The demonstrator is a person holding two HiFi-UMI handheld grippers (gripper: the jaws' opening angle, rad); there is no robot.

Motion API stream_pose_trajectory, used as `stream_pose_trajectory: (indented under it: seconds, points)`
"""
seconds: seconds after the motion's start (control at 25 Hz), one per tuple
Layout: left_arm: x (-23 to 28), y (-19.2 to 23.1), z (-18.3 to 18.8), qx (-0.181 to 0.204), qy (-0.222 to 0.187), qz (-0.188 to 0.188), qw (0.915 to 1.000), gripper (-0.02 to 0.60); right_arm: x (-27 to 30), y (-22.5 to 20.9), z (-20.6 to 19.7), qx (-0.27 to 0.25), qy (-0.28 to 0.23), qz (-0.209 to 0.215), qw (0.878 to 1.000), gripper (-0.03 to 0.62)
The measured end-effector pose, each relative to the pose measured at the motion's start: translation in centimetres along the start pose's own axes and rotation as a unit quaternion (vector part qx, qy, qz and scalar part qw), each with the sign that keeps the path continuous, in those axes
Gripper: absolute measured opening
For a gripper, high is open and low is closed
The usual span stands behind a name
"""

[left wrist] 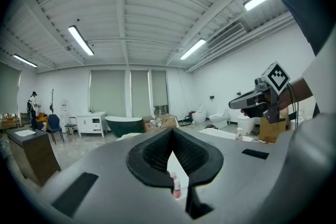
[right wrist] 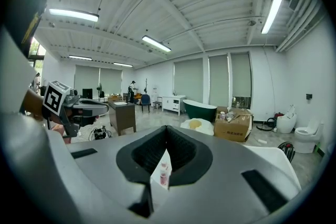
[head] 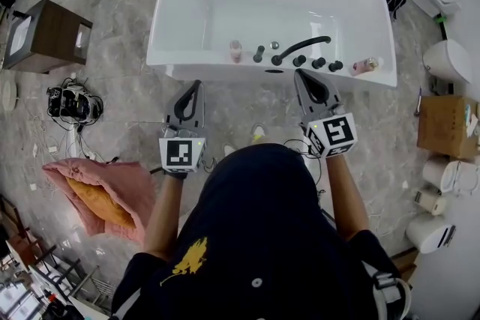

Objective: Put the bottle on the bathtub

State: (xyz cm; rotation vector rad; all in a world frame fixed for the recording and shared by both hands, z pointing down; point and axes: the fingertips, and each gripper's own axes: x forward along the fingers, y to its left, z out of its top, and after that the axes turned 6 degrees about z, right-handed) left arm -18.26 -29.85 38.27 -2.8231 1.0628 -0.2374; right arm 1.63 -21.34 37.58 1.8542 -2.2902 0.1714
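Observation:
A small pink bottle stands upright on the near rim of the white bathtub. A second pink bottle lies on the rim at the right end. My left gripper is shut and empty, just short of the rim and left of the upright bottle. My right gripper is also shut and empty, close to the rim near the black knobs. In the left gripper view the bottle shows through the gap below the closed tips. The right gripper view shows a bottle the same way.
A black faucet with knobs sits on the rim between the bottles. A brown cabinet and cables are to the left, a pink towel near my left arm. Toilets and a cardboard box stand at the right.

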Motion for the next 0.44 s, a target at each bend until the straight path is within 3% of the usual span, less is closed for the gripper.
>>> stream_pose_trajectory:
  seconds: [0.44]
  points:
    - [0.5,-0.6,0.8,-0.017,-0.005,0.008,0.9998,0.017,-0.3,-1.9,0.3,-0.026,0.012,0.014,0.999,0.002]
